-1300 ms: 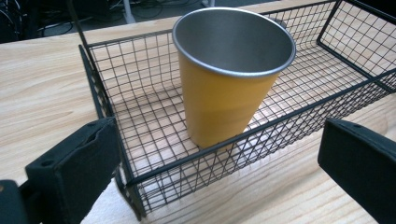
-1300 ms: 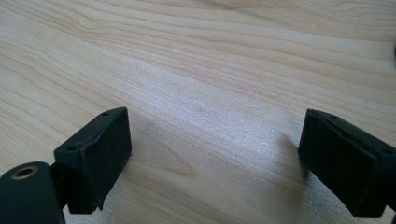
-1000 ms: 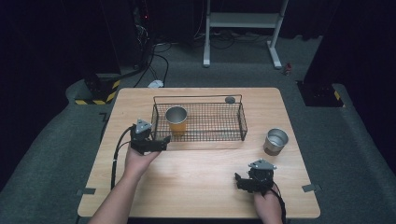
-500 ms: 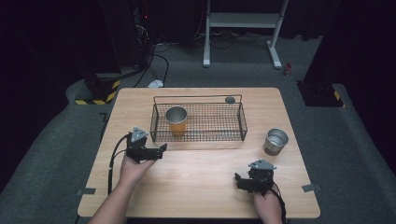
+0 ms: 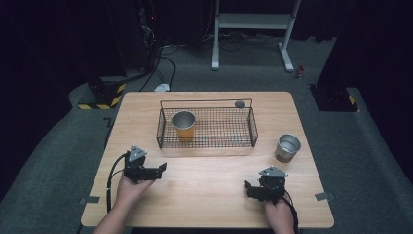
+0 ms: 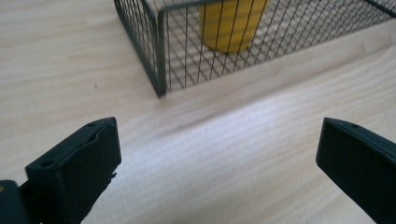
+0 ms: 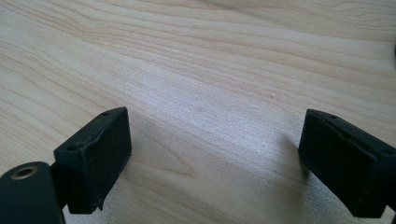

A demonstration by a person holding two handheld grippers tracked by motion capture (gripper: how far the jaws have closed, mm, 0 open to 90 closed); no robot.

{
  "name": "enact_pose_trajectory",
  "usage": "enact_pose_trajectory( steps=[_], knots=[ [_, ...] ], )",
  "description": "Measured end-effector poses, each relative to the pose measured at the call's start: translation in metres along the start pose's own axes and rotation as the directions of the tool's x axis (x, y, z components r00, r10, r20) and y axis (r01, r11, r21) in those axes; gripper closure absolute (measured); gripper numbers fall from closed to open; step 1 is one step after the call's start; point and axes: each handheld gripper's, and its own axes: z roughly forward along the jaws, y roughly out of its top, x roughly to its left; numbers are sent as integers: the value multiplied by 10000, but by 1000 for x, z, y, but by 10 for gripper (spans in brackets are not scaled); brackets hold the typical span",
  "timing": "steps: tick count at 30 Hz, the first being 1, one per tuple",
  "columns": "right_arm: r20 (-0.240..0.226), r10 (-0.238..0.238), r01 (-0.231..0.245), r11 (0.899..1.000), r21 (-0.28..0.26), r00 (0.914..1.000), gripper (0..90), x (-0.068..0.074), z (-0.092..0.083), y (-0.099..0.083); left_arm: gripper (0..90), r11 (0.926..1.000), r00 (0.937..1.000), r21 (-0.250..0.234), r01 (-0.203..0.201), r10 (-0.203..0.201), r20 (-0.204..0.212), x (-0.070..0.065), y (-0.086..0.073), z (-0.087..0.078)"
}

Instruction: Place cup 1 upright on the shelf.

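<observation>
Wooden table under our two grippers, with a black wire basket sitting toward its far side. We hold the left gripper near the table's left front, just short of the basket's near left corner, its jaws spread wide with bare wood between them; in the left gripper view that basket corner stands just ahead, and a yellow cup rests on the basket floor behind the mesh. From above, the cup stands upright in the left end of the basket. We hold the right gripper near the front right of the table, jaws also spread apart, with nothing but wood grain between them in the right gripper view. A metal cup stands upright on the table to the right of the basket, well apart from both grippers. A small dark round thing, too small for us to identify, lies by the basket's far rim.
</observation>
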Motion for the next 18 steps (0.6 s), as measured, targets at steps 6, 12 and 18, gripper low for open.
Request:
enact_pose_trajectory(
  steps=[6, 12, 18],
  knots=[
    [1, 2, -2, 10000, 2, 10000, 95, 0, 0, 0, 5, 9989, 9999, 451, -152, 148, 88, -1, -19, -4],
    [10, 3, -3, 10000, -9, 10000, 95, 0, 0, 0, 0, 9923, 9974, 1040, -674, 695, -165, -5, -34, -4],
    [-4, 1, -1, 10000, 3, 10000, 95, 0, 0, 0, 3, 9867, 9956, 1344, -909, 933, -114, -7, -44, -4]
  ],
)
